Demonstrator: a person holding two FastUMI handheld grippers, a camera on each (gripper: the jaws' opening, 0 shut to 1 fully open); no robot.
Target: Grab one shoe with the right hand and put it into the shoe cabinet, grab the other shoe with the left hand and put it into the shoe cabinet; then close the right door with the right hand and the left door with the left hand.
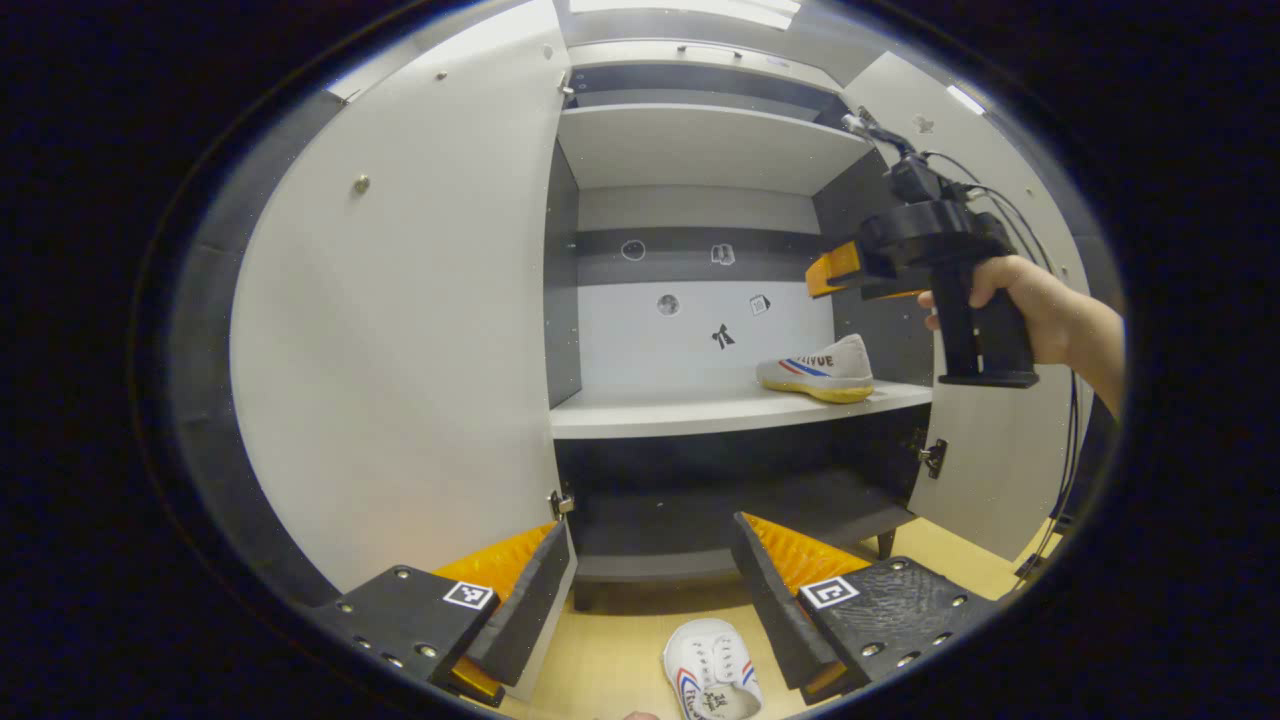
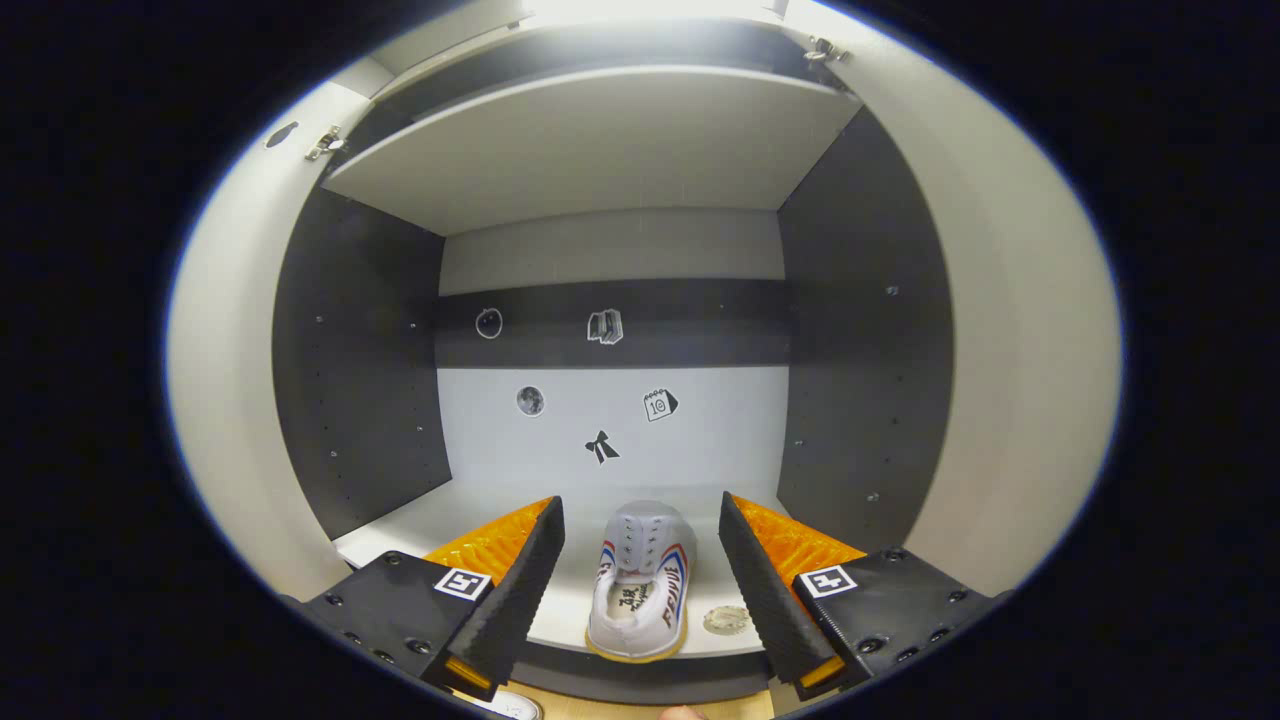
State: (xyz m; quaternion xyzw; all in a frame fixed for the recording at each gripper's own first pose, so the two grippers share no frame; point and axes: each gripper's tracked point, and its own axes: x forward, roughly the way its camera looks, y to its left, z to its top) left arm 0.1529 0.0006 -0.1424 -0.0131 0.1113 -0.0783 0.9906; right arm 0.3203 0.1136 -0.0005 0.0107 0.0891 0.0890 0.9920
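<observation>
Shoe (image 2: 640, 585) seen between spread jaws of right gripper (image 2: 640, 580), untouched by either finger, set on cabinet shelf (image 2: 470, 510). Second shoe (image 1: 712, 680) lies on floor (image 1: 620, 650) between wide-open jaws of left gripper (image 1: 650, 600), nothing held. Beyond: both cabinet doors open, left door (image 1: 400, 350) beside left finger.

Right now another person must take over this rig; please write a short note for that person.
Right gripper: open, in front of the middle shelf, empty.
Left gripper: open, empty, above the floor.
First shoe stands on the middle shelf, released; done.
Second shoe lies on the floor before the cabinet.
Left door and right door are open.
Left to do: left gripper shelves the second shoe, then close right door, then left.
</observation>
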